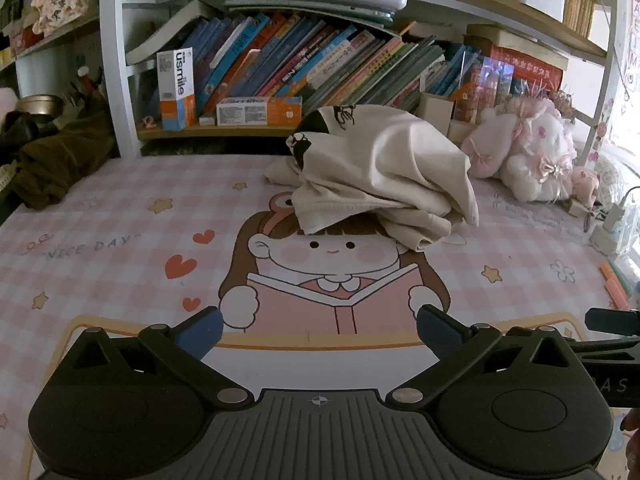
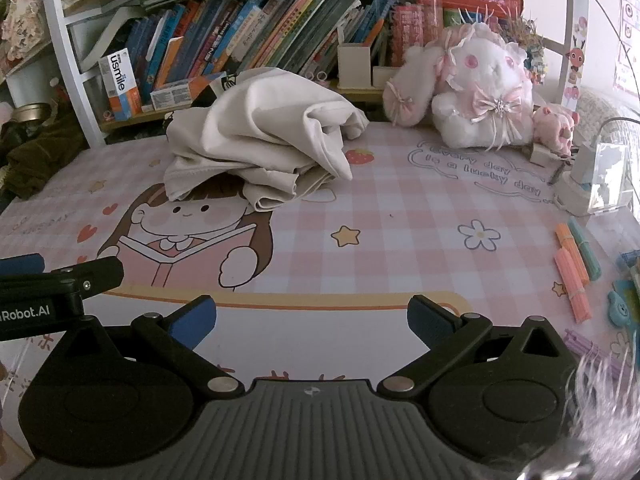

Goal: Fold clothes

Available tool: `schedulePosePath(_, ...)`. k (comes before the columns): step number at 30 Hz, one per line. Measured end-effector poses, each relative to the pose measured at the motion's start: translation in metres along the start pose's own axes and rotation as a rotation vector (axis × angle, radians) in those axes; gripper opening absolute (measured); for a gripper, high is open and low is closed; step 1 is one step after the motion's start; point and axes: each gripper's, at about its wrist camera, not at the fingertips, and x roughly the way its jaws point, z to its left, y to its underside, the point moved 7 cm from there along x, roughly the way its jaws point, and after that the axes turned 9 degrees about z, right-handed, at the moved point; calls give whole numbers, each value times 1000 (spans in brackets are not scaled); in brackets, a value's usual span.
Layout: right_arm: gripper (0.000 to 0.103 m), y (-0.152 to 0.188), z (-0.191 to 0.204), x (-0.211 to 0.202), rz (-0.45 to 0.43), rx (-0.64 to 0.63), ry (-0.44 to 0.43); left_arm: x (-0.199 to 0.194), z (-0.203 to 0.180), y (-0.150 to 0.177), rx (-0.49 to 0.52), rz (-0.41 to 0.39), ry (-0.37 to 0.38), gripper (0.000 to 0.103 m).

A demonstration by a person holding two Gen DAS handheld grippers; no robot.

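- Cream garment point(image 1: 384, 176): crumpled heap on the pink checked mat point(image 1: 120, 240) covering your table, far side, over the cartoon girl's hair; unfolded.
- Your left gripper point(image 1: 319, 334): fingers wide apart, empty, near edge, well apart from garment.
- Your right gripper point(image 2: 312, 320): fingers apart, empty, just beside the left.
- Bkgd: bookshelf point(image 1: 280, 60), plush rabbit point(image 2: 480, 92) at back R.
- Pastel stick bundles point(image 2: 574, 268), R edge.

Desk mat point(image 2: 400, 208) lies clear ahead up to the crumpled cream garment point(image 2: 260, 136). Plush rabbit point(image 2: 480, 92) blocks far right; bundled sticks point(image 2: 572, 268) crowd the right edge.
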Motion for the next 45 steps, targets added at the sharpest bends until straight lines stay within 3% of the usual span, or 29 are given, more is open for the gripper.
schedulePosePath(21,103,0,-2,5,12,7,-14,5,-3,2,6,8,5,103)
schedulePosePath(38,103,0,-14,22,43,2,-58,21,-14,4,9,42,-40,103)
schedulePosePath(45,103,-3,-30,28,51,-14,-53,38,-20,-10,31,22,-78,103)
